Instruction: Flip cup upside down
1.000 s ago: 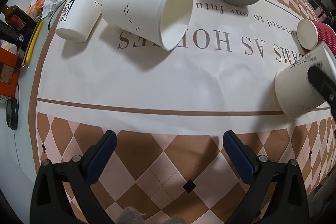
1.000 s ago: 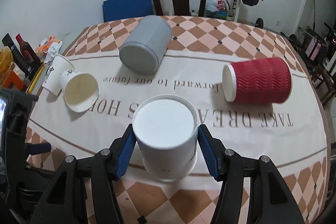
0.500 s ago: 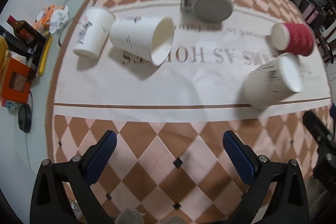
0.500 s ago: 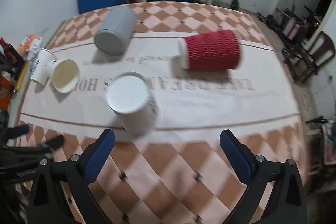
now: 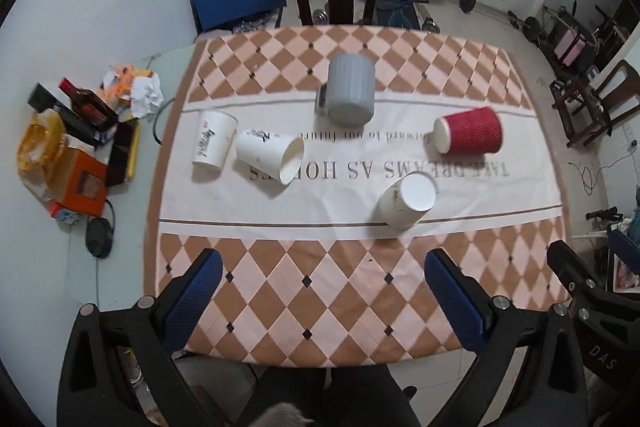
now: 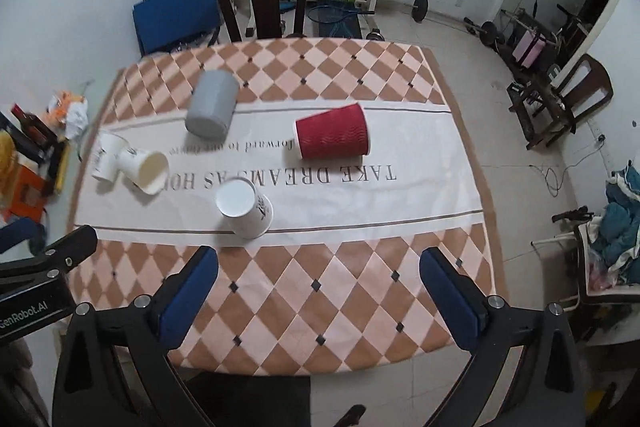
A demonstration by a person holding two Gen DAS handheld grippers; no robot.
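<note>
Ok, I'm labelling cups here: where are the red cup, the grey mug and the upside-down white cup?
red cup (image 6: 334, 133), right wrist view, ribbed side wall.
grey mug (image 5: 351, 91), left wrist view, ribbed side.
upside-down white cup (image 6: 236, 198), right wrist view, upturned base.

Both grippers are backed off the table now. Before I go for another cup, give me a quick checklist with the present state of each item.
1. Right gripper empty, jaws wide apart: ok.
2. Left gripper empty, jaws wide apart: ok.
3. Near white cup standing mouth down, base up, on the tablecloth: ok.
4. Red cup flipped: not ok, it lies on its side.
5. White cup with the open mouth showing flipped: not ok, it lies on its side beside the printed cup; whether they touch, cannot tell.
6. Grey mug flipped: not ok, it appears to lie on its side, base toward the camera.
</note>
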